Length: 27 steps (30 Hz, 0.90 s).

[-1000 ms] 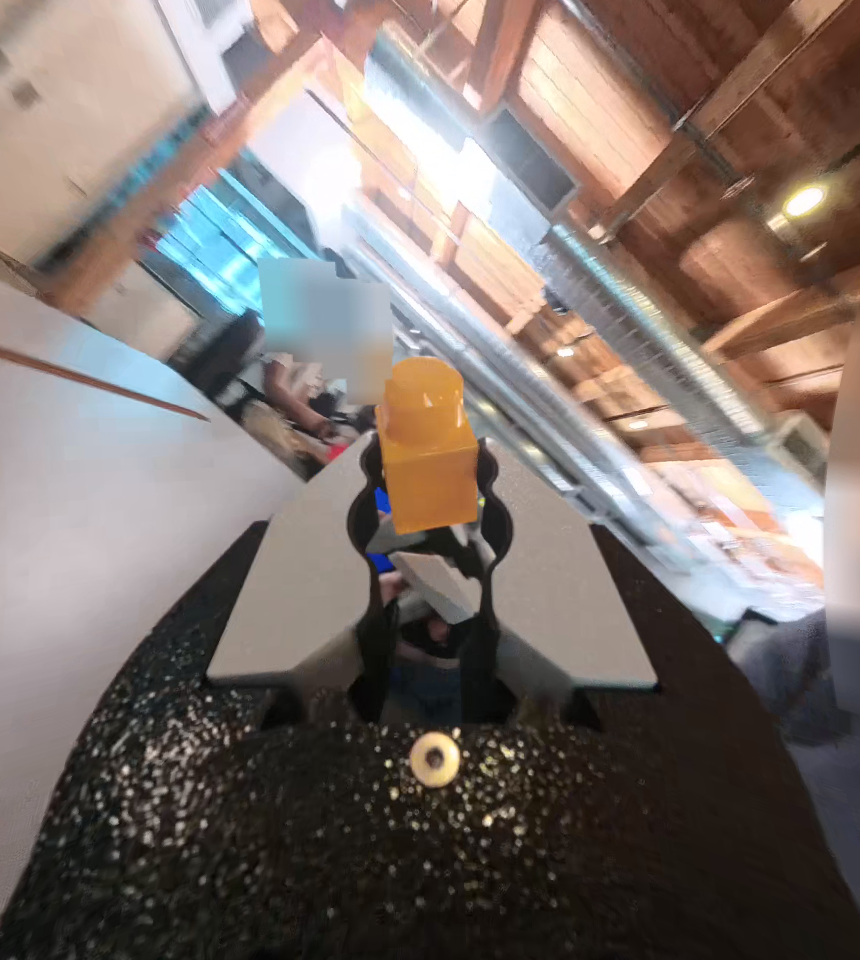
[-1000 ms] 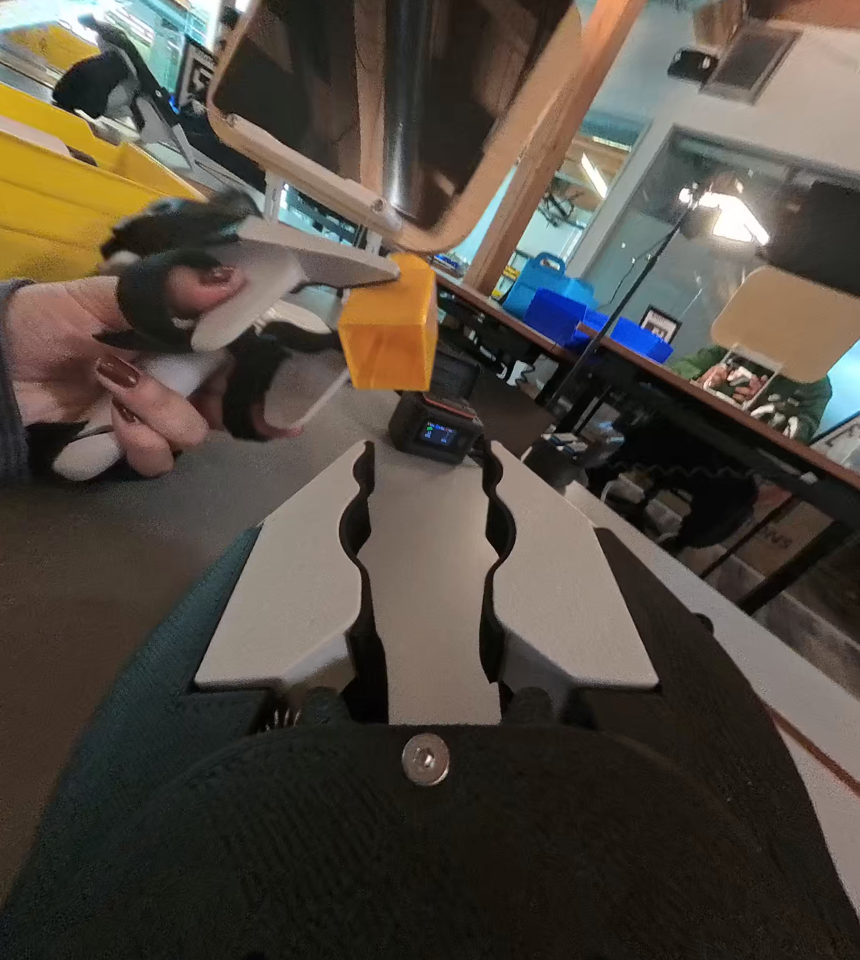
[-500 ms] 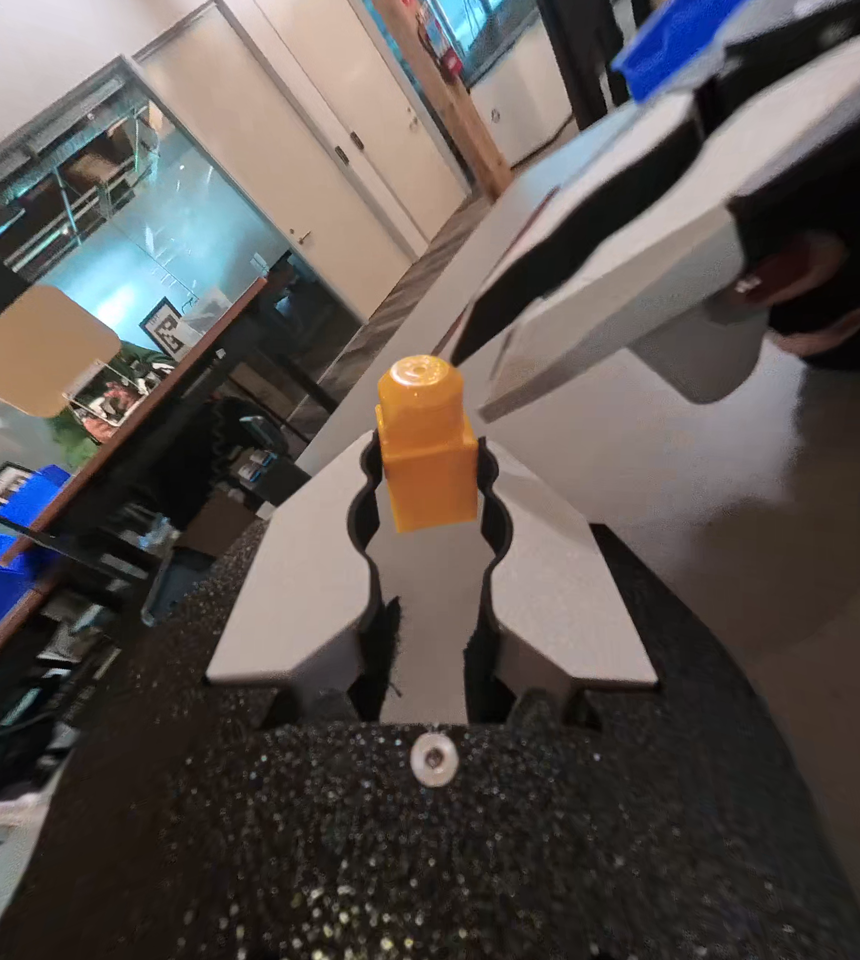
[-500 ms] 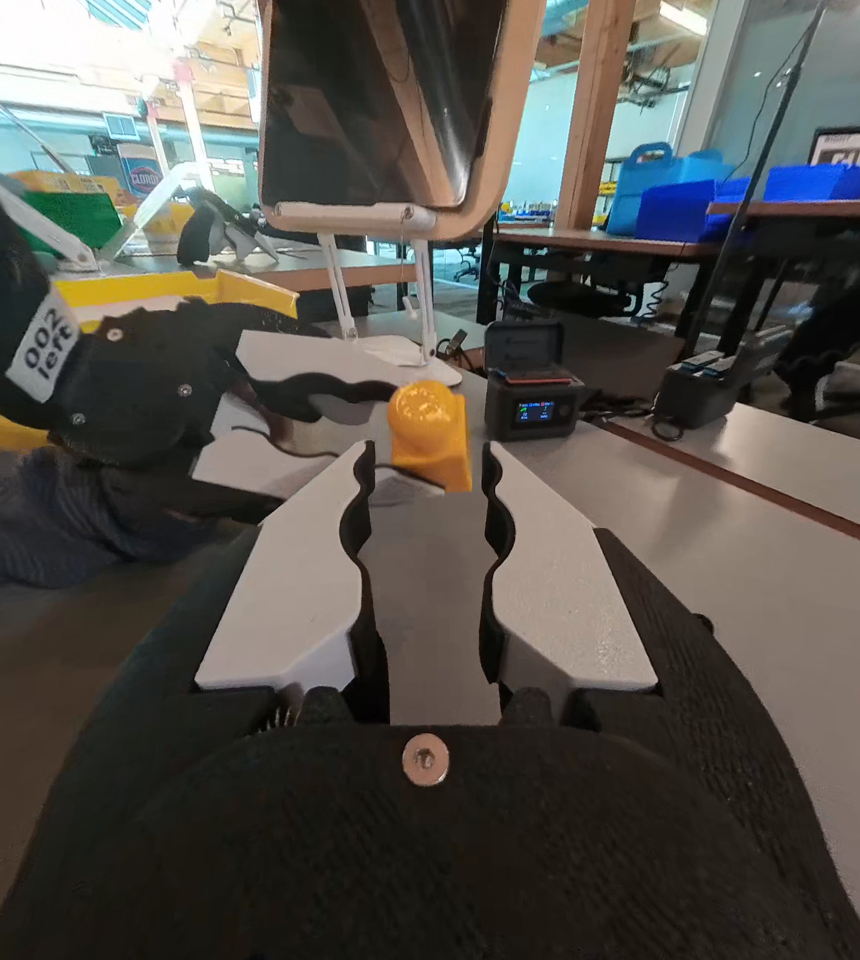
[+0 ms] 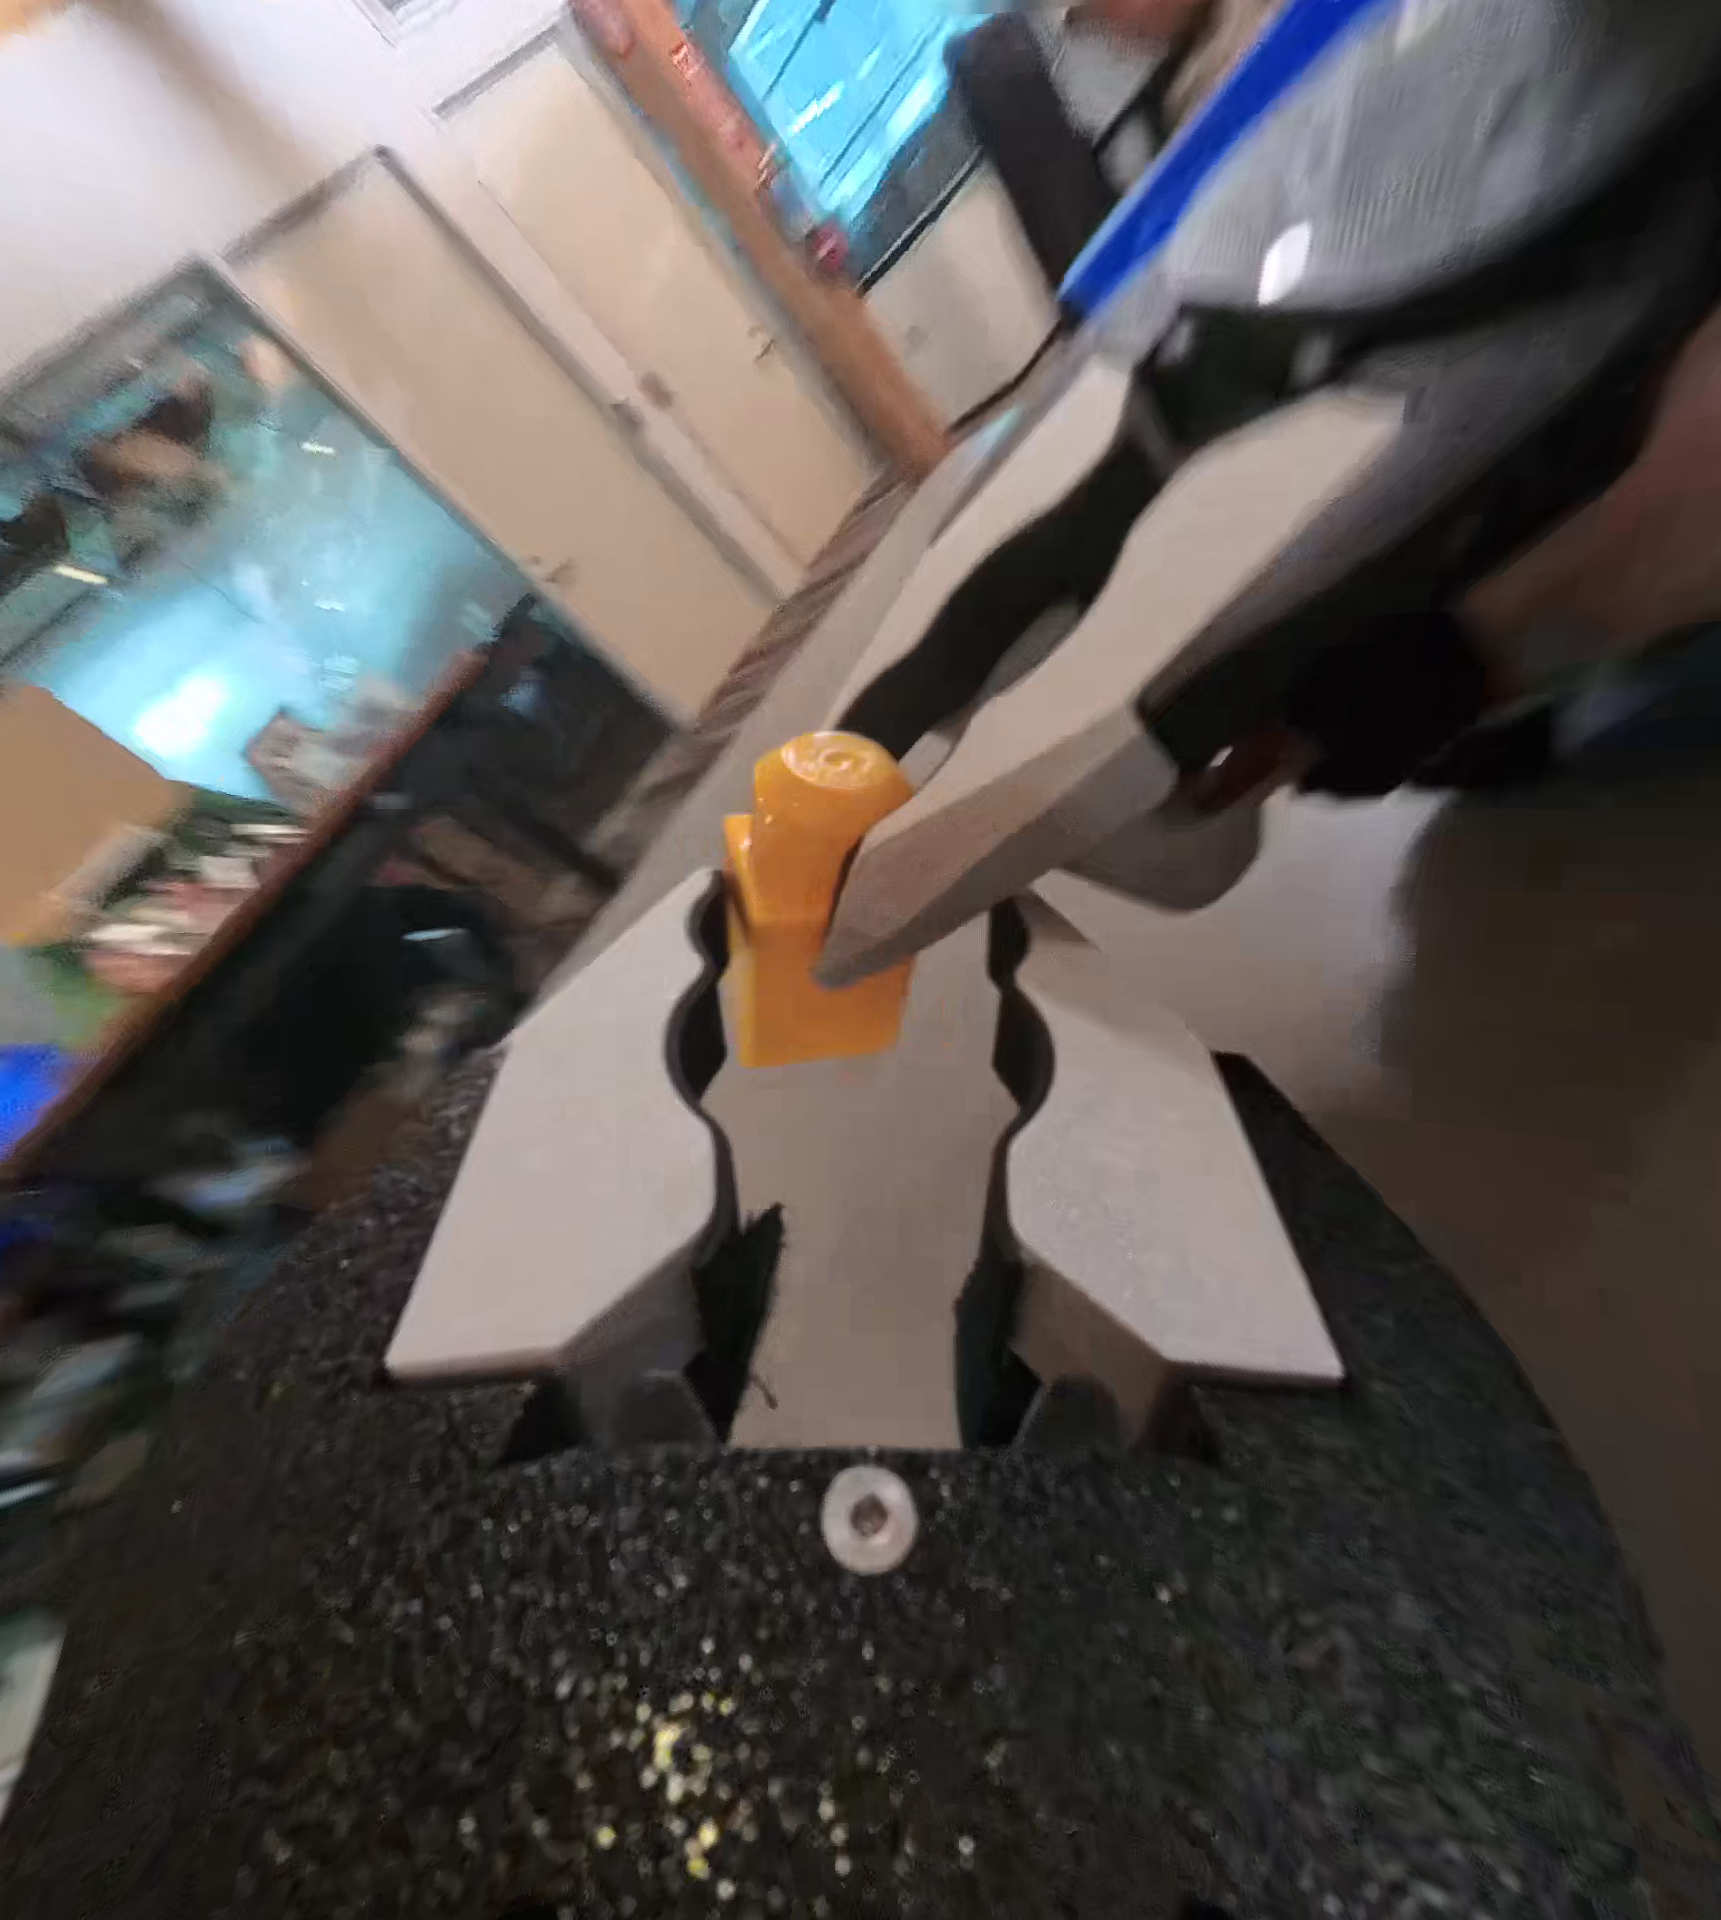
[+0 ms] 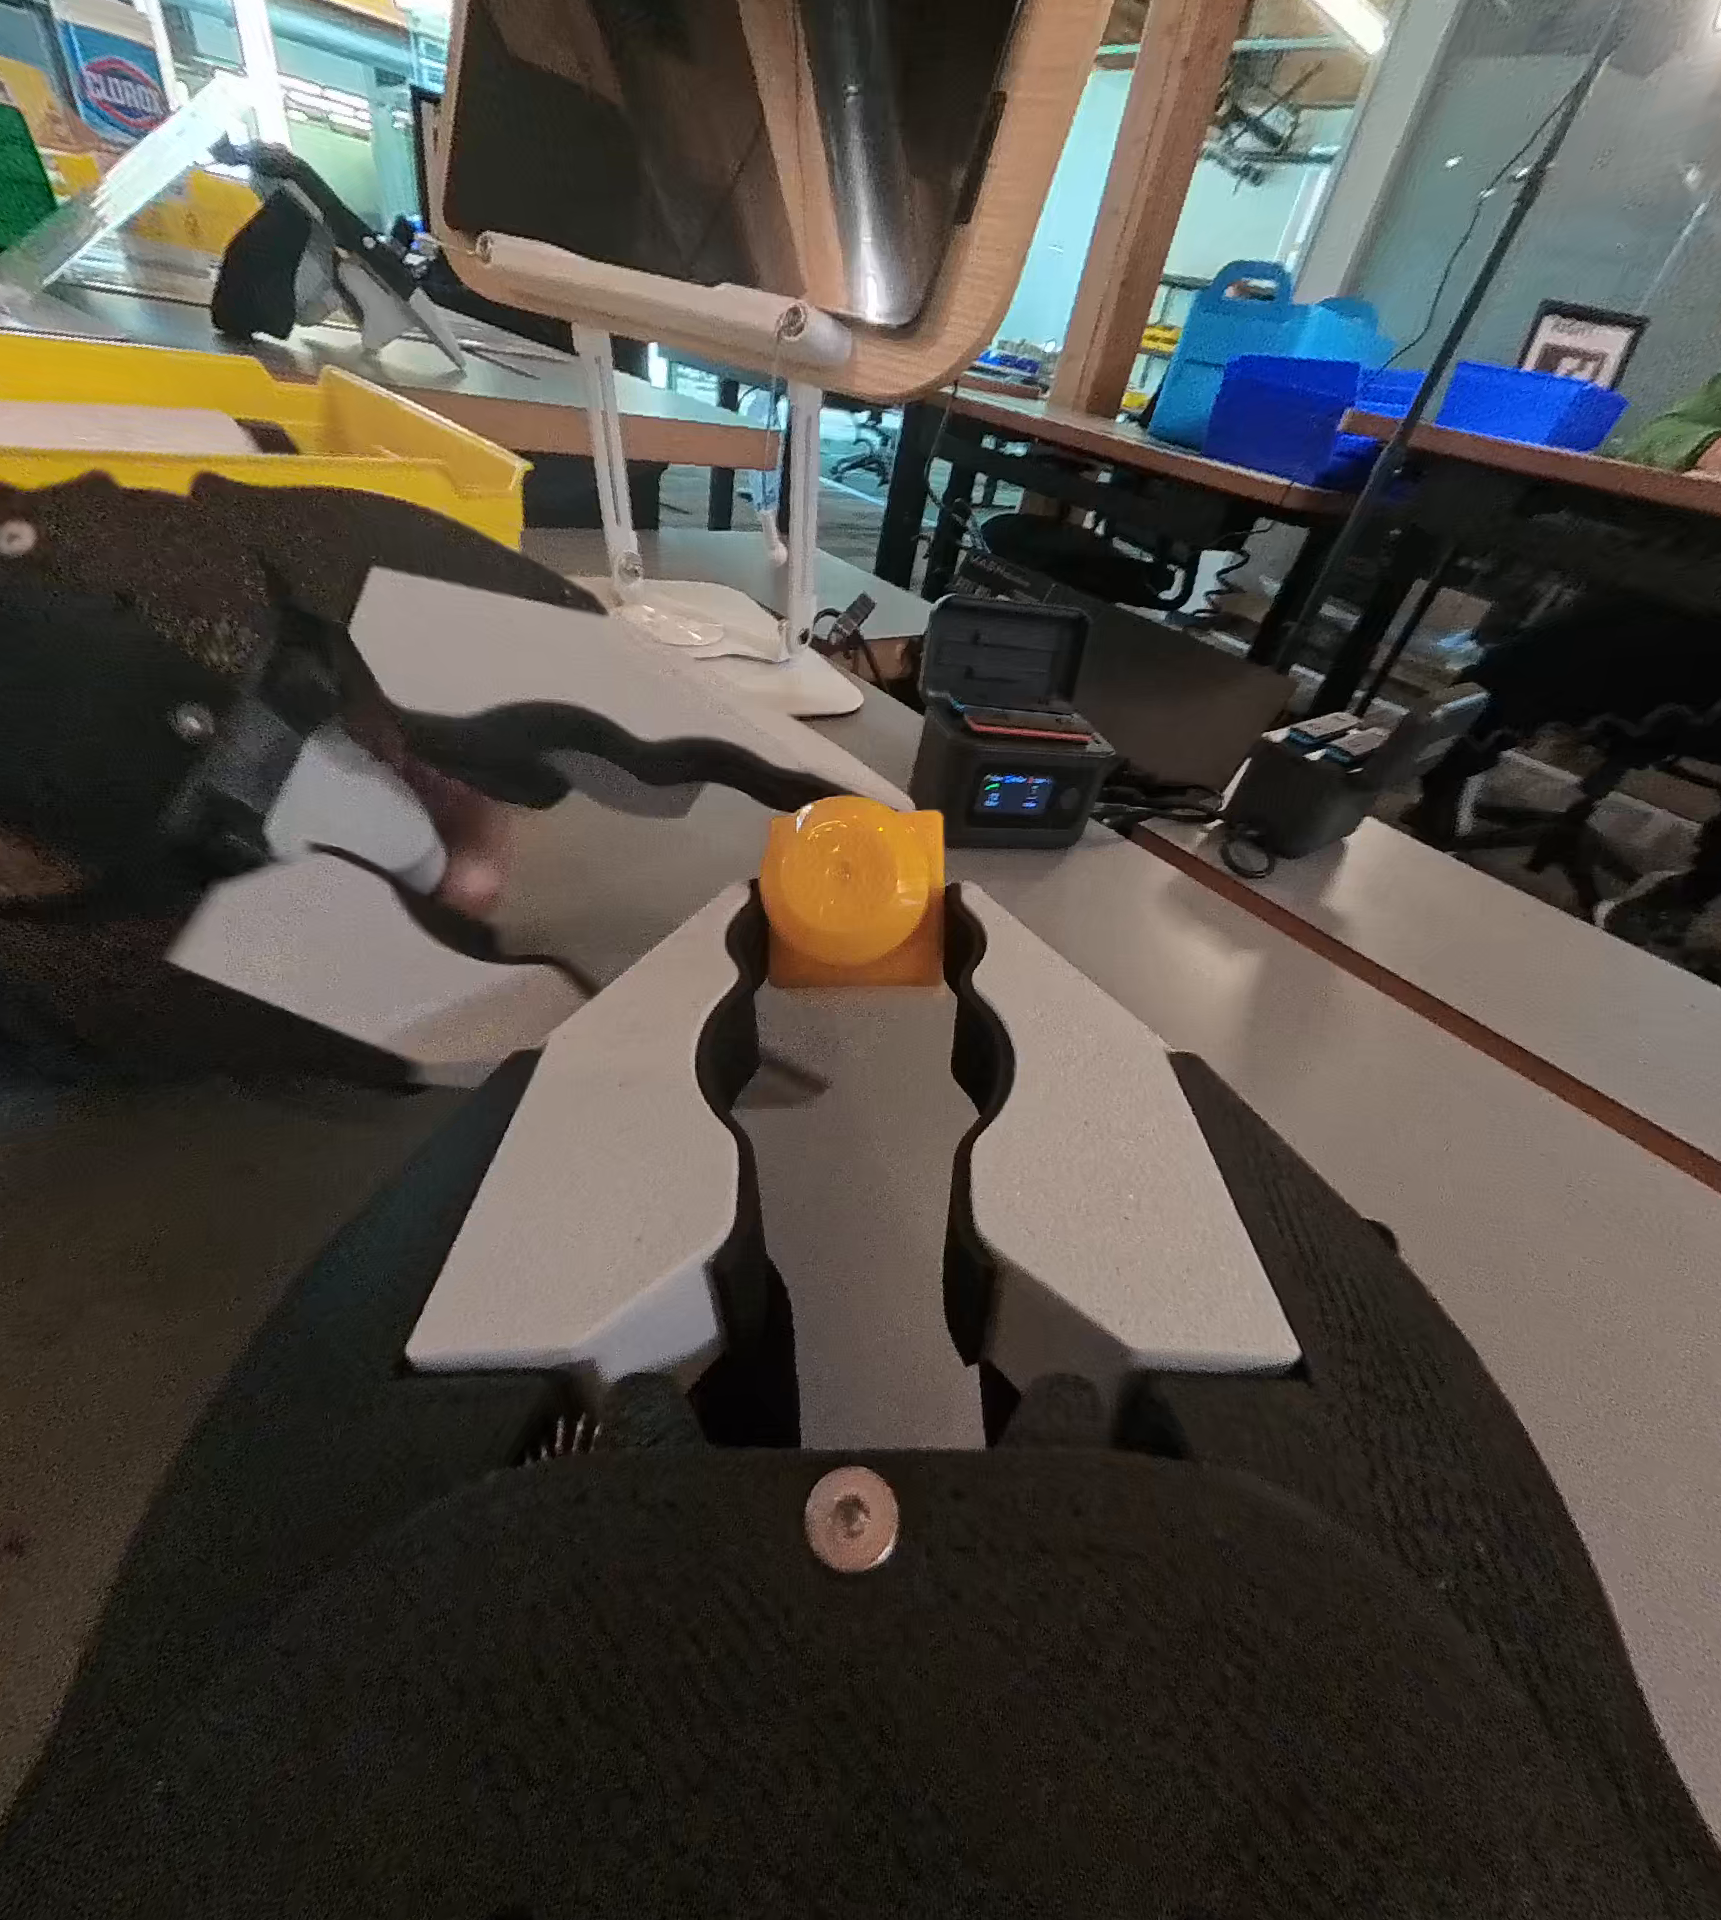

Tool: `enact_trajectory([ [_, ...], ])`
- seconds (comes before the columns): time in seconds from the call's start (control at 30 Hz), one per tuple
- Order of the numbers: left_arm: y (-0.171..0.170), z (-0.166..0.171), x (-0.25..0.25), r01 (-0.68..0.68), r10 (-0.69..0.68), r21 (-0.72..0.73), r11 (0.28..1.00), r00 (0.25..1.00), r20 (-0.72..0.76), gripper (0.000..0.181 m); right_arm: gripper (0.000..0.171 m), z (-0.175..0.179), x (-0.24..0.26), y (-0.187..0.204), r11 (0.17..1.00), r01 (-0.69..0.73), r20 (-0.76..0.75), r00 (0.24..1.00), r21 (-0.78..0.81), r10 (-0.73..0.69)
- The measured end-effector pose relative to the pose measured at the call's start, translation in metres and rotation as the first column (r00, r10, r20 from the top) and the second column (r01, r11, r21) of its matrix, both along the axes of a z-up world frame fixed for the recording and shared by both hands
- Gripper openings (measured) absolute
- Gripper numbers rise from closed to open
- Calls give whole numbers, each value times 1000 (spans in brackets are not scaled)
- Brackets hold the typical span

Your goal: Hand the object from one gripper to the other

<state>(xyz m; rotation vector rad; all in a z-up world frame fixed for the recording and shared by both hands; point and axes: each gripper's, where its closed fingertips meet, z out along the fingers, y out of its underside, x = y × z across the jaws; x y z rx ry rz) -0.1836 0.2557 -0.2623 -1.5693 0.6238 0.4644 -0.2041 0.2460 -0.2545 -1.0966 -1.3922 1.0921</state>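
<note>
Orange block (image 6: pixel 854 902) sits at frame centre, clamped between the right gripper (image 6: pixel 851 914) tips. Left gripper (image 5: pixel 851 940) jaws are spread, only one finger beside the block. Looks like light, rigid, smooth plastic: grip the flat sides, not the round stud.

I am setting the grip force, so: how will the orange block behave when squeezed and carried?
The orange block is probably stiff: its edges look straight between the right gripper's fingers. Its surface looks smooth and glossy, so it may slip. Being small, it is likely light.
</note>
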Motion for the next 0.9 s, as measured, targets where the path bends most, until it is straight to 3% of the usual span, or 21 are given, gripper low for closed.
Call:
enact_trajectory([
  [0.1, -6, 11, 6, 147, -143, 9, 989, 940, 310, 65, 32, 12, 7, 7, 998, -12, -56, 998, -69, 8],
  [0.23, -16, 27, 9, 329, -314, 96, 939, 715, 625, 70, 32, 21, 17, -1, 946, -198, -118, 978, -256, 173],
  [0.33, -22, 29, 15, 448, -382, 124, 885, 548, 744, 67, 31, 35, 28, -12, 825, -385, -225, 921, -413, 317],
  [0.47, -33, 36, 26, 564, -468, 175, 807, 429, 773, 48, 32, 40, 38, -24, 714, -514, -273, 858, -475, 436],
  [0.67, -36, 40, 27, 551, -496, 194, 812, 474, 728, 35, 32, 42, 40, -29, 660, -555, -295, 831, -507, 472],
  [0.7, -35, 43, 23, 515, -494, 207, 832, 518, 698, 34, 34, 40, 37, -24, 658, -530, -293, 847, -535, 444],
  [0.8, -31, 48, 3, 339, -408, 227, 913, 741, 534, 33, 63, 31, 24, -4, 628, -422, -251, 904, -654, 346],
  [0.9, -28, 46, -11, 159, -218, 246, 956, 948, 234, 34, 67, 23, 21, 3, 556, -379, -213, 916, -740, 340],
])
